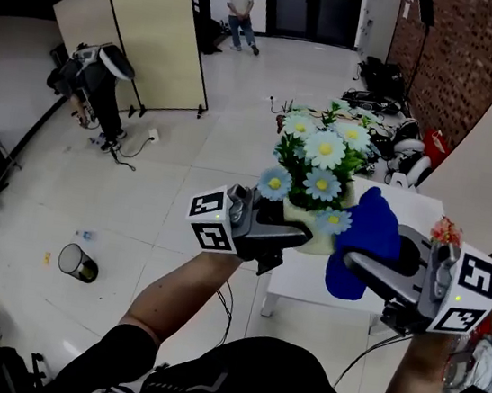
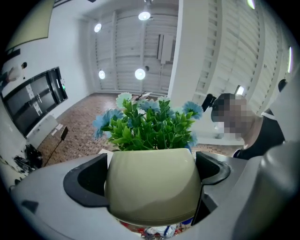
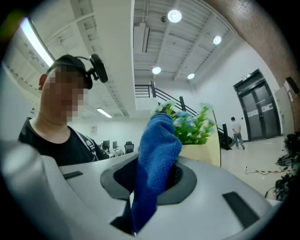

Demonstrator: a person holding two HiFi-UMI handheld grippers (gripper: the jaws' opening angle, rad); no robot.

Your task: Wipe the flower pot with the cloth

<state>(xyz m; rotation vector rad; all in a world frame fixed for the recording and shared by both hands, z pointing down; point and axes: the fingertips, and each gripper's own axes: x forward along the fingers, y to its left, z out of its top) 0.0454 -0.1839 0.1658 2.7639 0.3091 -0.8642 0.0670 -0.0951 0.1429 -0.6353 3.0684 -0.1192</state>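
A cream flower pot (image 1: 307, 230) with green leaves and pale blue and white daisies (image 1: 323, 152) is held up in the air above a small white table (image 1: 311, 282). My left gripper (image 1: 291, 234) is shut on the pot, which fills the space between the jaws in the left gripper view (image 2: 153, 185). My right gripper (image 1: 360, 257) is shut on a blue cloth (image 1: 362, 239), bunched against the pot's right side. In the right gripper view the cloth (image 3: 157, 161) stands up between the jaws, with the pot (image 3: 202, 152) just behind it.
A brick wall (image 1: 470, 59) and a leaning beige board (image 1: 491, 162) stand to the right. Folding screens (image 1: 151, 28), a small bin (image 1: 79, 263) and cables lie on the tiled floor at the left. A person (image 1: 241, 13) stands far off.
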